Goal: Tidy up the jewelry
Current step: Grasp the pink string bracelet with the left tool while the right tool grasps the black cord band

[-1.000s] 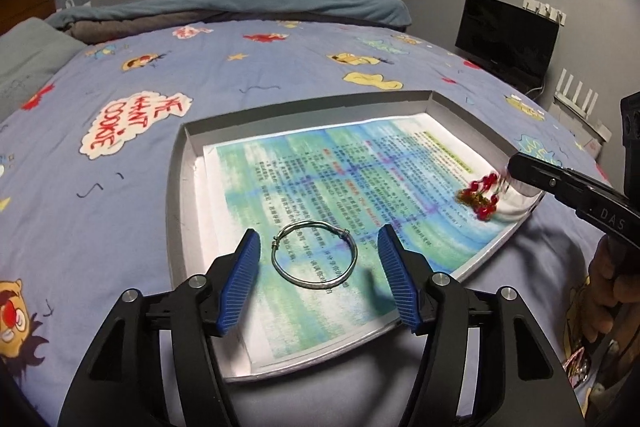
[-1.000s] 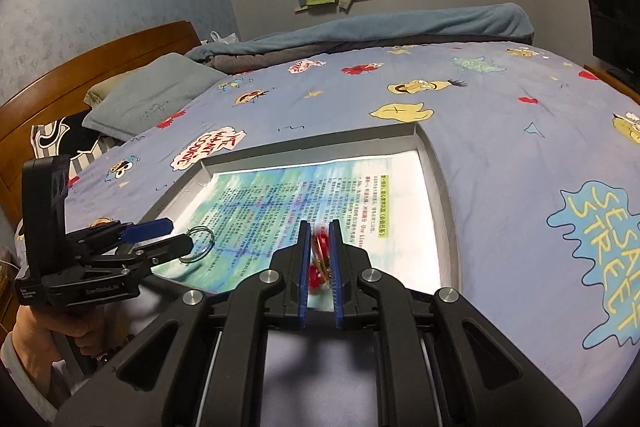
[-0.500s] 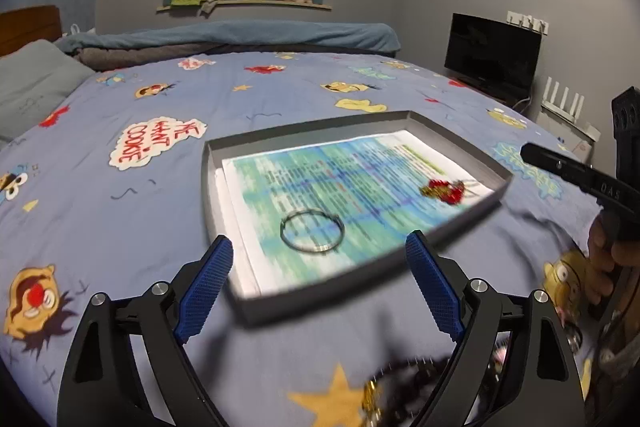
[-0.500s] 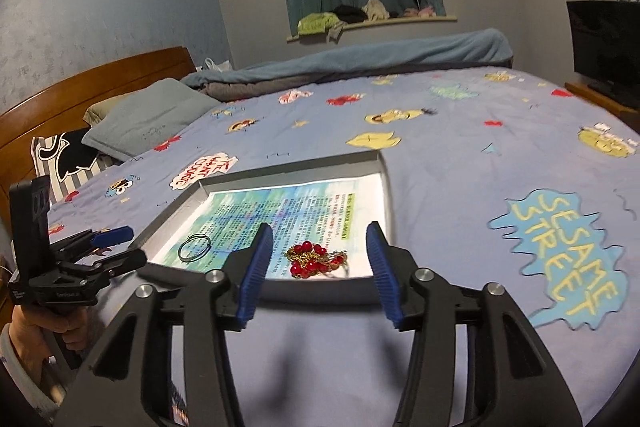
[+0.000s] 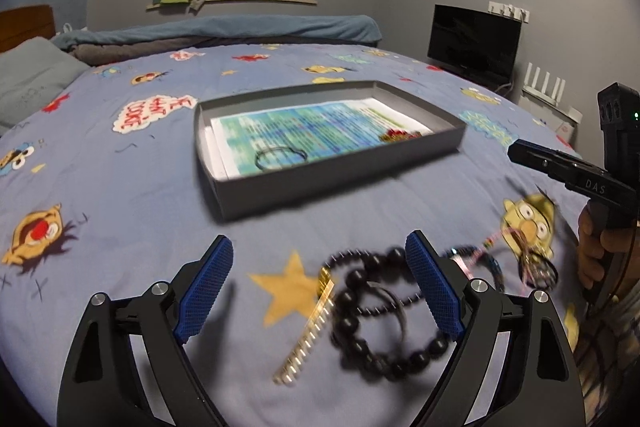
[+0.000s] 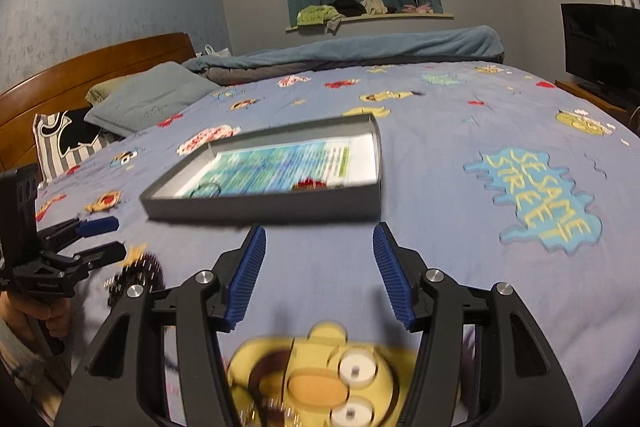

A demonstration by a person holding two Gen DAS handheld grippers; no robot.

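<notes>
My left tongs (image 5: pixel 320 287) sit released at the bottom of the left wrist view, their blue ribbed pads spread wide and holding nothing. Between and just past them, low in the frame, a black round-bead bracelet (image 5: pixel 384 323) lies on the blue cartoon-print bedspread (image 5: pixel 120 219), with a pale gold bar-shaped chain piece (image 5: pixel 308 335) just to its left; motion blur keeps me from telling whether they touch. Further right, a tangle of dark and pink beaded strands (image 5: pixel 516 263) rests beside the yellow cartoon face.

The shallow grey rectangular tray (image 5: pixel 340 175) stands mid-frame, well apart from the loose pieces, with a bare strip of bedspread before its near wall. Inside, on the blue-green printed paper (image 5: pixel 304 131), a thin silver bangle (image 5: pixel 280 159) lies near the near-left edge and a red bead cluster (image 5: pixel 396 135) near the right wall.

My right tongs (image 6: pixel 318 275) are likewise released, wide apart and bare, low in the right wrist view. Open bedspread lies between their tips and the tray's near wall. They point at the tray's right half.
</notes>
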